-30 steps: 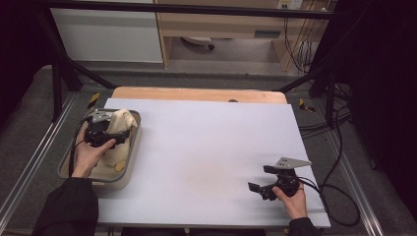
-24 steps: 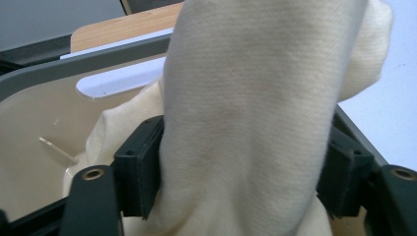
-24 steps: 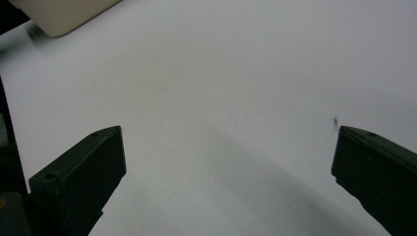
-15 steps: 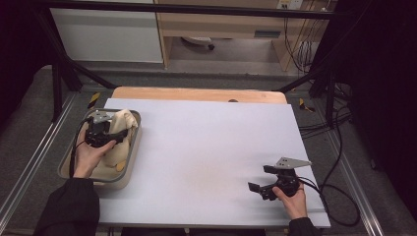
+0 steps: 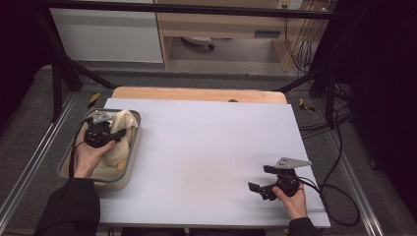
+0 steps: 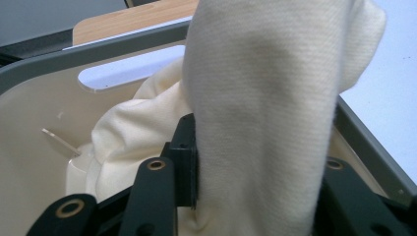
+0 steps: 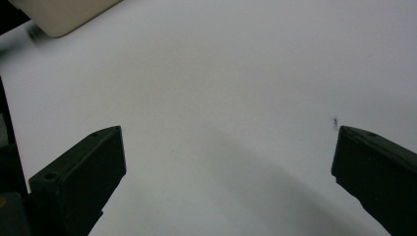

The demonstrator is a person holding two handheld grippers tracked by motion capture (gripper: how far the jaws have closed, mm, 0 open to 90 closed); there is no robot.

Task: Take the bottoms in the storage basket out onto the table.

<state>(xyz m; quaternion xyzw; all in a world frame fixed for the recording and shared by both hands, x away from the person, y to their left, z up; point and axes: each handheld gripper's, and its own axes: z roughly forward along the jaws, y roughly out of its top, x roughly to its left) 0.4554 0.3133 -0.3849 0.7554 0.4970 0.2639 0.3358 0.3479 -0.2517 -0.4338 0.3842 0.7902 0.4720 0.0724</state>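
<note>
Left gripper (image 5: 101, 132) over the grey tray (image 5: 66, 167) at the table's left edge, fingers pinching cream cloth (image 6: 265, 98). Right gripper (image 5: 270, 183) low over the table (image 5: 206, 147), fingers spread wide.

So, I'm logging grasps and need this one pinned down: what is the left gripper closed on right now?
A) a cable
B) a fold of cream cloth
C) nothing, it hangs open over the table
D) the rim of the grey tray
B: in the left gripper view, the left gripper has a fold of the cream cloth pinched between its jaws, above the grey tray.
</note>
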